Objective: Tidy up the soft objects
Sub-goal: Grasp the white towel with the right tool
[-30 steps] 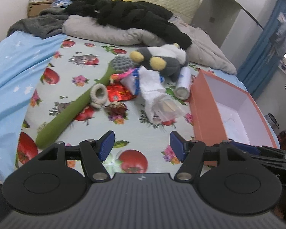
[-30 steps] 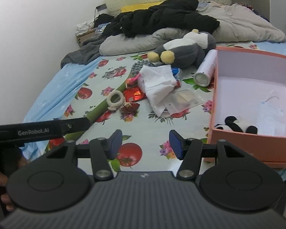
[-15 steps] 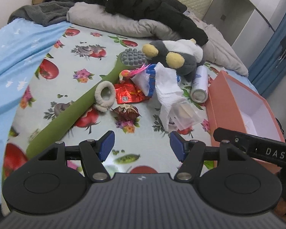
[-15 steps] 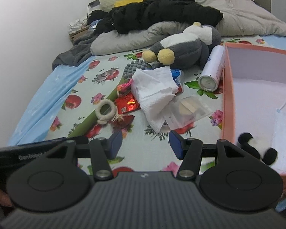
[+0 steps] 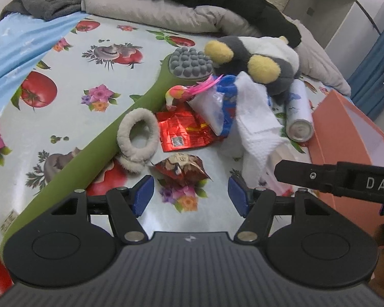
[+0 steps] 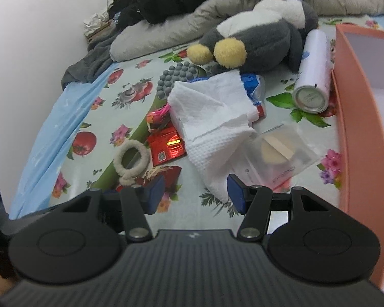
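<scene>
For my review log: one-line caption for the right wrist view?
Open right gripper nears a white paper towel beside a plush penguin and orange box.

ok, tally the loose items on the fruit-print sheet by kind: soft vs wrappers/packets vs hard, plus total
Soft: 3 (grey-and-white plush penguin, cream fluffy hair tie, white waffle paper towel)
Wrappers/packets: 4 (red foil, brown crumpled, blue-and-white pack, clear pouch)
Hard: 3 (green massage stick, white spray can, pink bird toy)
Total: 10

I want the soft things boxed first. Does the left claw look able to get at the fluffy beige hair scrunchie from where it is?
Probably yes. The left claw is open and empty, and the fluffy beige hair scrunchie lies uncovered ahead, leaning on the green massage stick.
</scene>
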`<action>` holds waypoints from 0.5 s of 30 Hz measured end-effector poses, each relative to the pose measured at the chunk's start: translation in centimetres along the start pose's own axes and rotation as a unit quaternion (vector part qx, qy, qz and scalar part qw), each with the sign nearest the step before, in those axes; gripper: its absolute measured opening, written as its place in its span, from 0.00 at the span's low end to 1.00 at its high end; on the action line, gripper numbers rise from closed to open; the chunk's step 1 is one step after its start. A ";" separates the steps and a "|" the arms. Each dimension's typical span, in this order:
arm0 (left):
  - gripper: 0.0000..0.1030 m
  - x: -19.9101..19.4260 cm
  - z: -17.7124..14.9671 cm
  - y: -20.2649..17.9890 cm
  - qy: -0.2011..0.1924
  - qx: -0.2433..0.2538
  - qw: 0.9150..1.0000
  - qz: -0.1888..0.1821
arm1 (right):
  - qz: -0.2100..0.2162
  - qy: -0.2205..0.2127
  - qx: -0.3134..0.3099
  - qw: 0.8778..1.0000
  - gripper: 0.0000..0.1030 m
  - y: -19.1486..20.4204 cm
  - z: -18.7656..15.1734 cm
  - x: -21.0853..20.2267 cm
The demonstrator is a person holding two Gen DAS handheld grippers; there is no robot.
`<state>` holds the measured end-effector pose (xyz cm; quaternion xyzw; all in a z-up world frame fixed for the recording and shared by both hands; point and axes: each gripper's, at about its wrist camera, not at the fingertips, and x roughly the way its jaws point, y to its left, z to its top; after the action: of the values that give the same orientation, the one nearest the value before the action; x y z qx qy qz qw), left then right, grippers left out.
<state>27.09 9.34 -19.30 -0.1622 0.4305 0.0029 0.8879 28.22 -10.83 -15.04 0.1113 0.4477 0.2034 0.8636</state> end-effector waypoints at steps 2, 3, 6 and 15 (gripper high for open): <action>0.67 0.7 0.2 0.2 -0.003 0.000 1.000 0.000 | 0.003 0.008 0.005 1.000 0.50 -0.2 0.3 1.0; 0.67 1.0 0.3 0.2 -0.004 -0.001 1.000 0.000 | 0.004 0.013 0.008 1.000 0.49 -0.2 0.5 1.5; 0.66 2.1 0.5 0.5 -0.001 -0.012 1.000 0.003 | 0.004 0.022 0.007 1.000 0.42 -0.1 0.7 2.8; 0.54 4.0 0.3 1.0 -0.004 -0.028 1.000 -0.002 | 0.008 0.047 0.051 0.998 0.23 -1.5 0.9 5.9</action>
<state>29.70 9.85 -22.42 -0.1873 0.4266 0.0140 0.8847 32.40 -9.58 -19.35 0.1488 0.4969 0.1922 0.8331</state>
